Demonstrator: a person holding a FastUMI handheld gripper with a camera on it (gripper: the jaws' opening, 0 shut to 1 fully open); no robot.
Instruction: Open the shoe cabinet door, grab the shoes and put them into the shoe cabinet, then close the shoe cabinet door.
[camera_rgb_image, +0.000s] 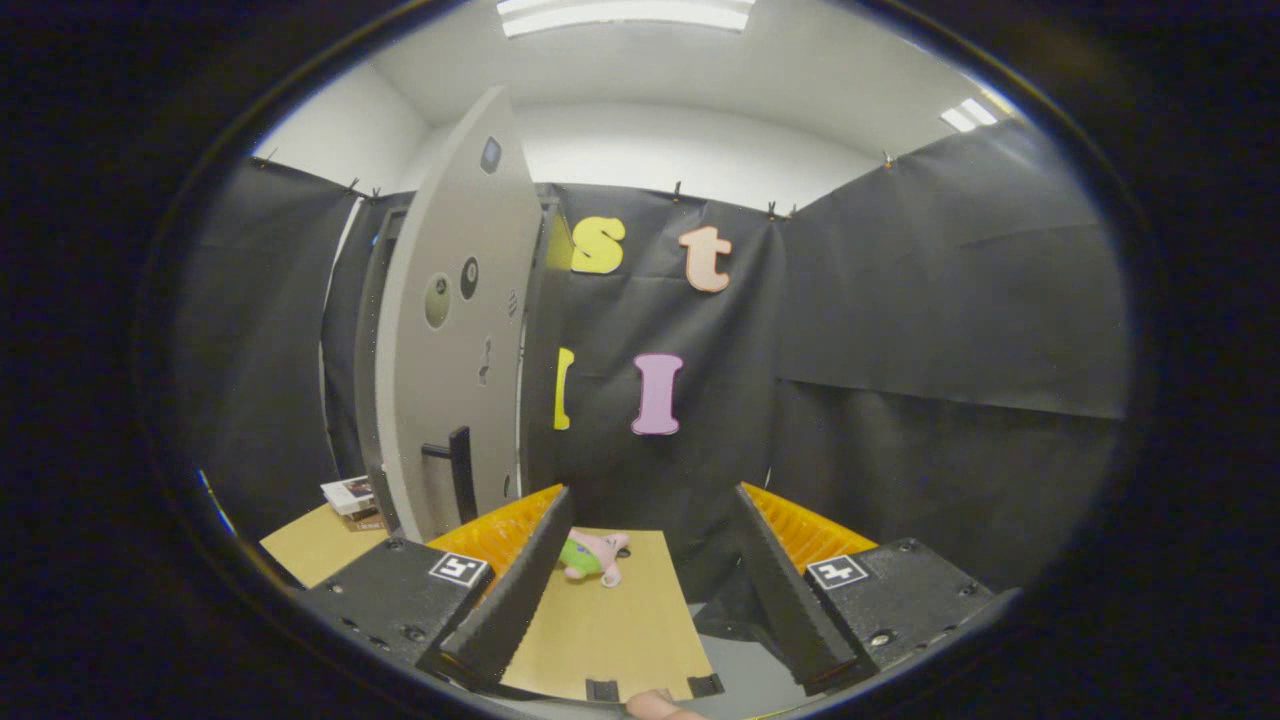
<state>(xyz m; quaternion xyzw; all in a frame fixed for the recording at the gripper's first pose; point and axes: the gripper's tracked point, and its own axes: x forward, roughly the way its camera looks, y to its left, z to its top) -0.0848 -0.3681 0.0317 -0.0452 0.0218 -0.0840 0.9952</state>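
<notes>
The tall grey shoe cabinet door (450, 330) stands swung open ahead and to the left of my left finger, with a dark handle (460, 472) low on it. The cabinet's dark frame (372, 360) shows behind the door; its inside is hidden. A small pink and green soft item (592, 556), possibly a slipper, lies on a tan board (610, 630) between my fingers, close to the left one. My gripper (652, 495) is open and holds nothing.
A small stack of books (352, 500) rests on a tan surface (315, 545) left of the cabinet. Black cloth walls close the booth ahead and to the right. A person's fingertip (655, 706) shows below the board's near edge.
</notes>
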